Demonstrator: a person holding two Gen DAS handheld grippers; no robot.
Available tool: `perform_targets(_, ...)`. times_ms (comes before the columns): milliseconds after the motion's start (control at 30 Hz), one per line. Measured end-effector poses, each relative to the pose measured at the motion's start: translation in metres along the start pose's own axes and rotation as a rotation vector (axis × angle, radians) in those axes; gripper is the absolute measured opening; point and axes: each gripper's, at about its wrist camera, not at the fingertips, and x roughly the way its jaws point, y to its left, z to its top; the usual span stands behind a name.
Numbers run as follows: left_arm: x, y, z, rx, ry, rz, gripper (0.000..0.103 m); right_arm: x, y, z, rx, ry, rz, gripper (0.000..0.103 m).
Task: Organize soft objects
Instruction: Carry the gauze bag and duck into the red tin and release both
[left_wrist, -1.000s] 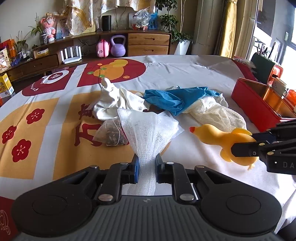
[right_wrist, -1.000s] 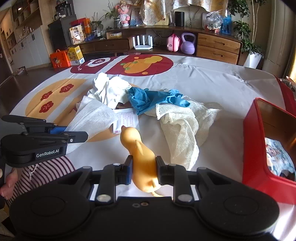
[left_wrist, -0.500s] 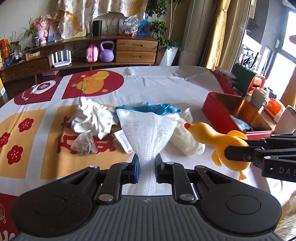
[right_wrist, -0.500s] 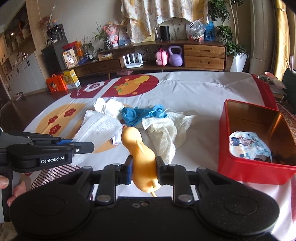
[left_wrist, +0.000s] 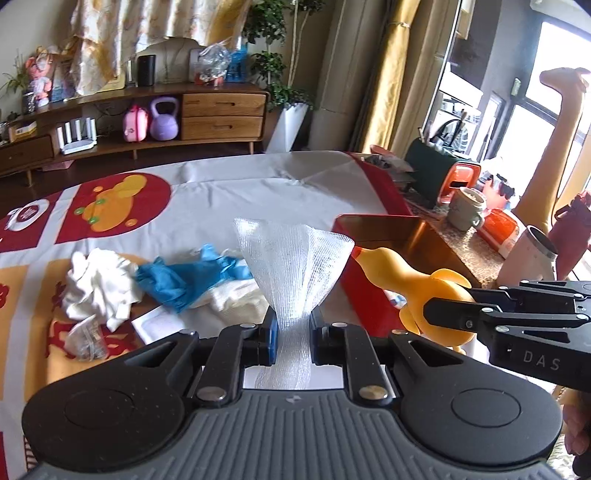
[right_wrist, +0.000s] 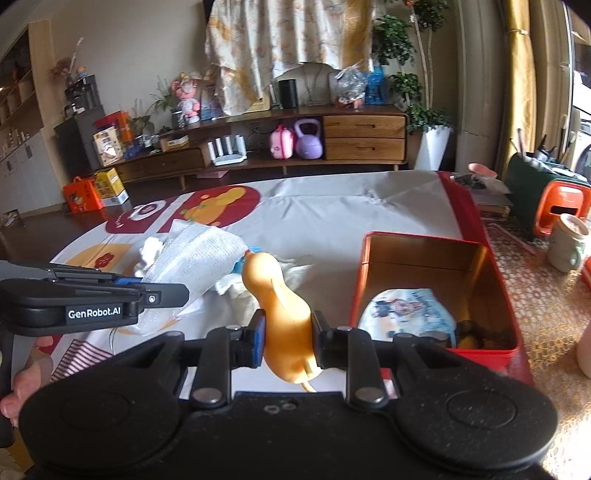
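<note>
My left gripper (left_wrist: 293, 338) is shut on a white gauze mesh cloth (left_wrist: 293, 266), which fans out above the pads, held in the air over the table. My right gripper (right_wrist: 288, 338) is shut on a yellow rubber chicken toy (right_wrist: 282, 306), its red beak pointing away. From the left wrist view the same toy (left_wrist: 410, 280) hangs at the right, in front of the red box (left_wrist: 373, 225). The right wrist view shows the red box (right_wrist: 437, 238) open, holding a white printed pouch (right_wrist: 406, 314). A blue glove (left_wrist: 184, 277) and white cloths (left_wrist: 99, 288) lie on the table.
A cream mesh cloth (left_wrist: 232, 301), a clear packet (left_wrist: 86, 338) and a white card (left_wrist: 157, 326) lie by the pile. The tablecloth (left_wrist: 258, 188) is white with red and orange patches. Mugs and orange containers (left_wrist: 463, 208) stand on a side surface right of the table.
Both grippers have risen and swung toward the right with their loads. The pile of cloths now sits lower and farther left, and the red box has come closer to centre.
</note>
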Motion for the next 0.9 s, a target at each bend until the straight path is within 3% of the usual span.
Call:
perform_targets(500, 0.046, -0.078, 0.04, 0.109, 0.023, -0.071, 0.016, -0.009, -0.086, 0.004, 0.121, -0.039, -0.122, 0.024)
perform_targets(900, 0.106, -0.116, 0.054, 0.066, 0.116, -0.125, 0.016, 0.013, -0.147, 0.01, 0.214, -0.029, -0.196, 0.024)
